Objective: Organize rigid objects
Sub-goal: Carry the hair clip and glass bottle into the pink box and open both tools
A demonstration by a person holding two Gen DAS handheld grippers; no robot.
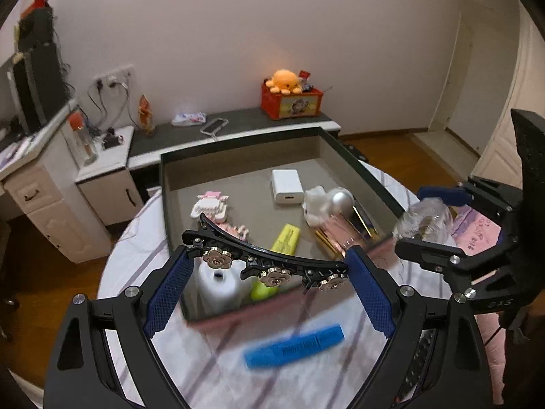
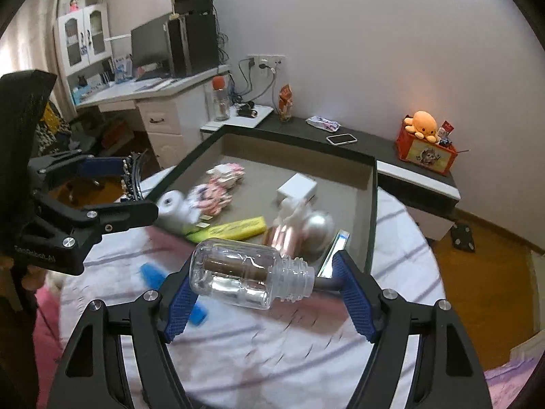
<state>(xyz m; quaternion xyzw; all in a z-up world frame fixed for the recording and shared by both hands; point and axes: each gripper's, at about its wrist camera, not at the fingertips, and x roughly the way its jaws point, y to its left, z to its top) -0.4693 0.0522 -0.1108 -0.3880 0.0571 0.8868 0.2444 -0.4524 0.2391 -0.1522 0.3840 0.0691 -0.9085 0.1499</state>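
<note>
My left gripper (image 1: 269, 259) is shut on a black hair clip (image 1: 272, 255) with metal flowers, which spans both blue pads just above the near wall of the grey tray (image 1: 238, 151). My right gripper (image 2: 265, 272) is shut on a clear plastic bottle (image 2: 245, 277) that lies sideways, mouth to the right, over the table near the tray's front corner. In the tray lie a white charger block (image 1: 287, 186), pink hair combs (image 1: 209, 206), a yellow highlighter (image 1: 286, 238), a white spool (image 1: 218, 286) and a silver ball (image 1: 342, 201). A blue highlighter (image 1: 294, 346) rests on the striped tablecloth.
The round table (image 2: 272, 358) carries the tray. Behind it runs a low dark bench (image 1: 238, 122) with a red box (image 1: 291, 102), an orange plush and a phone (image 1: 214, 126). A white desk with a monitor stands at the left. A pink packet (image 1: 477, 235) lies to the right.
</note>
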